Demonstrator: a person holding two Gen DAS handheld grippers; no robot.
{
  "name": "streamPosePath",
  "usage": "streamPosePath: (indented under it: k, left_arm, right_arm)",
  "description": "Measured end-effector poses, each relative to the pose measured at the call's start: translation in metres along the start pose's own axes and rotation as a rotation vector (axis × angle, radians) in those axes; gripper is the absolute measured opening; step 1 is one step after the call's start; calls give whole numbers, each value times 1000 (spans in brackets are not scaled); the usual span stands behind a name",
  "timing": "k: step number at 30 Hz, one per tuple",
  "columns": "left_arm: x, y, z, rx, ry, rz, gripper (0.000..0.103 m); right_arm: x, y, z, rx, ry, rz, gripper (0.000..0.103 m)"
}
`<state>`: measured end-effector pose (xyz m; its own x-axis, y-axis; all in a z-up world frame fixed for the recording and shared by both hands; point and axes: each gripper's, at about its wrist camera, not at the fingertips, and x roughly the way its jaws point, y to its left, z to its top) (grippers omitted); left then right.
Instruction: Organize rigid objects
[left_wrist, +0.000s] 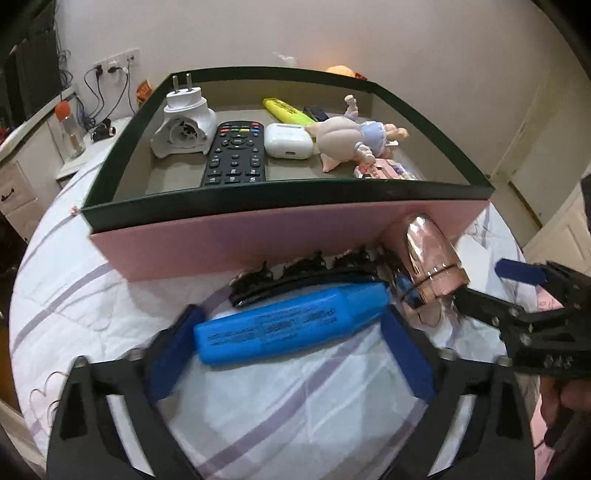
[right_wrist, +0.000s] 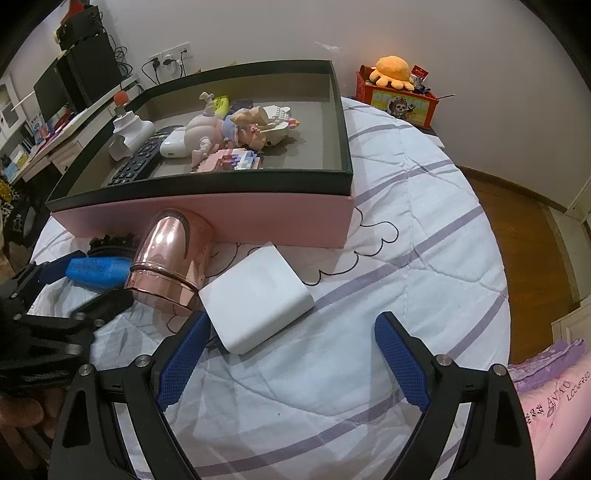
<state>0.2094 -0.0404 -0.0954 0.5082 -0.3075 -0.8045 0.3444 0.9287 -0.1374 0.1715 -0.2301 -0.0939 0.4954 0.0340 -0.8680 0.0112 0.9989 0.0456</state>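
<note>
A blue highlighter (left_wrist: 291, 323) lies crosswise on the bedcover between the open fingers of my left gripper (left_wrist: 290, 341); whether the pads touch it I cannot tell. It also shows in the right wrist view (right_wrist: 98, 272). A rose-gold cup (left_wrist: 430, 260) lies on its side against the pink box (left_wrist: 258, 240). A black hair comb (left_wrist: 306, 275) lies behind the highlighter. My right gripper (right_wrist: 291, 360) is open and empty, with a white power bank (right_wrist: 256, 299) just ahead of its left finger. The box holds a remote (left_wrist: 236, 153), earbuds case (left_wrist: 288, 140), doll (left_wrist: 351, 138), plug adapter (left_wrist: 183, 123) and yellow highlighter (left_wrist: 286, 110).
The box has a dark green rim (right_wrist: 207, 181) and sits on a white striped bedcover (right_wrist: 406, 229). A desk with monitors (right_wrist: 55, 92) stands at the left. A red toy box with an orange plush (right_wrist: 395, 88) is at the back right. Wooden floor (right_wrist: 517, 229) lies right of the bed.
</note>
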Motion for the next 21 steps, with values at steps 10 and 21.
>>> streamPosePath:
  k: [10, 21]
  left_arm:
    - [-19, 2, -16, 29, 0, -35, 57]
    - [-17, -19, -16, 217, 1, -83, 72]
  right_arm:
    - [1, 0, 3, 2, -24, -1, 92]
    - [1, -1, 3, 7, -19, -7, 92]
